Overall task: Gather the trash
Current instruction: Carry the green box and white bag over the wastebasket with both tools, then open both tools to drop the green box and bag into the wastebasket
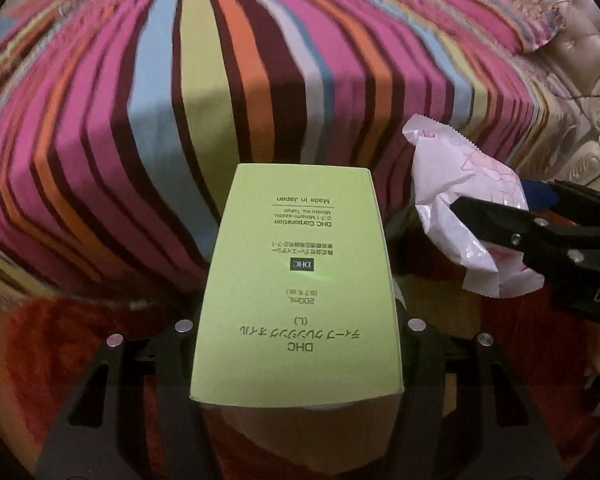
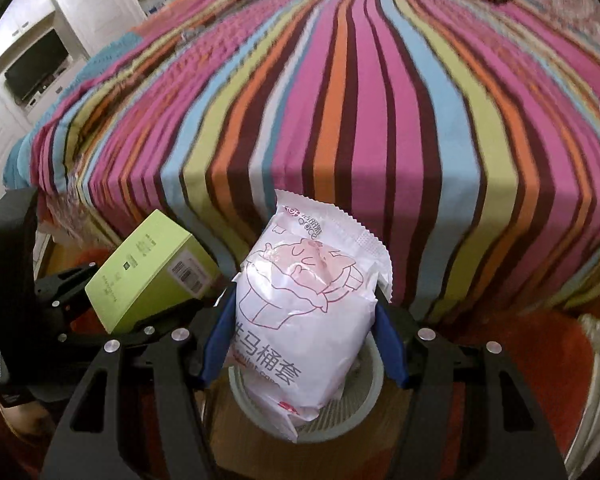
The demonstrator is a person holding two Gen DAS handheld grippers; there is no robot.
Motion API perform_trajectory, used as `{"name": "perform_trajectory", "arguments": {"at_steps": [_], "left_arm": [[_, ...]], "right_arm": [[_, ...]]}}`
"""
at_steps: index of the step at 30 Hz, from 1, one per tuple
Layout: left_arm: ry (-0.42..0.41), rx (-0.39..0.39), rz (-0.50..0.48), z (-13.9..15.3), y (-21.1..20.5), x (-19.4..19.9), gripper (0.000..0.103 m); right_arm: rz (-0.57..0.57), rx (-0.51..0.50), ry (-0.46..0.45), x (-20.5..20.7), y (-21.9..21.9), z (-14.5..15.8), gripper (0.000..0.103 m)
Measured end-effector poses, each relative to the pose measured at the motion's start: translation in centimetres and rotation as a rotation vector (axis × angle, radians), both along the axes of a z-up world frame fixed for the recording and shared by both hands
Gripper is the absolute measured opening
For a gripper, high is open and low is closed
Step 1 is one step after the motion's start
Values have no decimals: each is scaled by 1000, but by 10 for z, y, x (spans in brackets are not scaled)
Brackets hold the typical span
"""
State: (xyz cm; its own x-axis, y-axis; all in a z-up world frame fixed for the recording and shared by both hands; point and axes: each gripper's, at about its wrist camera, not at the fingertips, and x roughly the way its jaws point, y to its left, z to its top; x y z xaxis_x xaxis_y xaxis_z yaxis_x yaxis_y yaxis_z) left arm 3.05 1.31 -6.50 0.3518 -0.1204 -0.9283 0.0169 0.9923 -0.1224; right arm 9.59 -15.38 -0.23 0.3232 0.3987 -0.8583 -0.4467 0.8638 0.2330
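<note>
The left gripper [image 1: 296,320] has its jaws clamped on a green box [image 1: 300,280]. At 3 o'clock, the right gripper [image 2: 304,328] has its jaws closed on a white plastic packet [image 2: 308,300], held directly above a grey bin [image 2: 340,412]. Beyond both, at 12 o'clock, lies the bed under a striped bedspread [image 2: 380,100].

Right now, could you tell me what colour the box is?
Light green box, clearest in the left wrist view.
</note>
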Motion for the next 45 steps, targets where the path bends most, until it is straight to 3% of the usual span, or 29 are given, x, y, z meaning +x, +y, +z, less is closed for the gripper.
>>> {"name": "perform_trajectory", "arguments": {"at_steps": [5, 14, 18, 25, 35, 45], "left_arm": [[72, 43, -25, -17, -7, -1, 56], [298, 97, -81, -67, -19, 10, 56], [399, 113, -91, -90, -19, 19, 56], [503, 152, -124, -124, -33, 40, 56], [650, 77, -102, -173, -21, 57, 56], [754, 52, -84, -206, -19, 56, 56]], "right_arm": [[15, -81, 97, -11, 4, -26, 59], [63, -217, 243, -5, 24, -52, 59], [40, -238, 308, 7, 27, -62, 59], [-53, -202, 496, 29, 25, -95, 59], [-186, -167, 683, 41, 9, -138, 59], [-198, -220, 760, 33, 18, -164, 60]]}}
